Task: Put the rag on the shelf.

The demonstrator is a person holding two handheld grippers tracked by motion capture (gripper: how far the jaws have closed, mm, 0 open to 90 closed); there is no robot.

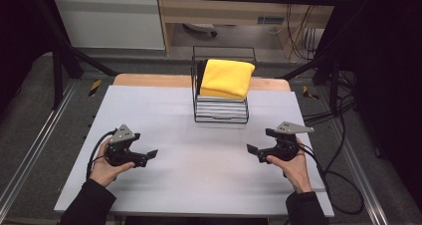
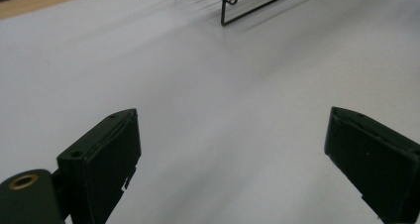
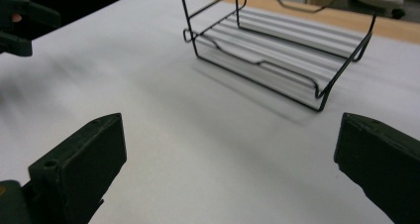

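A black wire rack [image 1: 220, 113] stands at the back middle of the white table top [image 1: 199, 185]. A folded yellow cloth [image 1: 226, 78] lies on the rack's upper tier; its striped lower shelf [image 3: 277, 45] is bare. My left gripper [image 1: 146, 146] is held low over the table's front left, open, with nothing between the jaws [image 2: 233, 159]. My right gripper [image 1: 260, 141] is at the front right, also open and holding nothing [image 3: 230, 169], and faces the rack. A corner of the rack [image 2: 237, 3] lies far ahead of the left gripper.
The left hand's gripper [image 3: 20, 21] is at the top left of the right gripper view. A wooden table edge [image 1: 149, 79] runs behind the white sheet. Black cables [image 1: 343, 185] trail off the right side. Metal frame rails [image 1: 30, 150] flank the table.
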